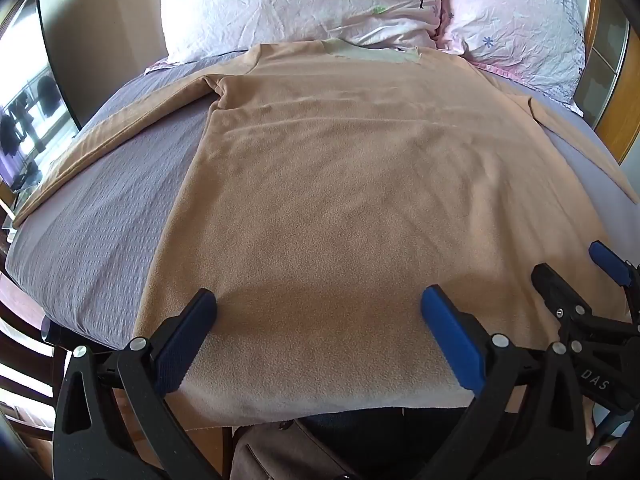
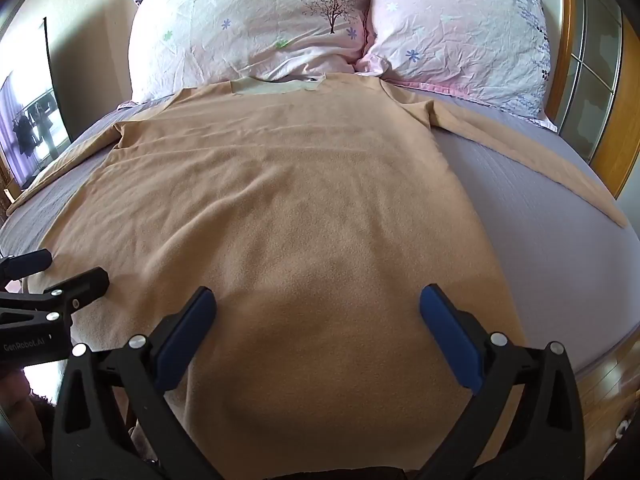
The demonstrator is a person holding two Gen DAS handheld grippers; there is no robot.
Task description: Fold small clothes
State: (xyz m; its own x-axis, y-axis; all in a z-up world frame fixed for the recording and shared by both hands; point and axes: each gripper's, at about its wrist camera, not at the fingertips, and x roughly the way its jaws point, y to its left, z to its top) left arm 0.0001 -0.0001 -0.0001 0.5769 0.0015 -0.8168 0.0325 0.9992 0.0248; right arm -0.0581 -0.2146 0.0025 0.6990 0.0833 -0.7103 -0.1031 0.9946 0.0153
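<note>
Both claws wide open, empty, side by side low over the hem of the tan shirt, which lies flat on the bed, sleeves out, collar at the pillows: left claw, right claw, seemingly just clear of fabric.

A bed with a grey-lilac textured cover fills the room's middle. Two pale pink floral pillows lean side by side at its head against a cream wall. A wooden-framed panel stands to the right. On the left, a bright window admits daylight. Wood flooring shows lower right.
</note>
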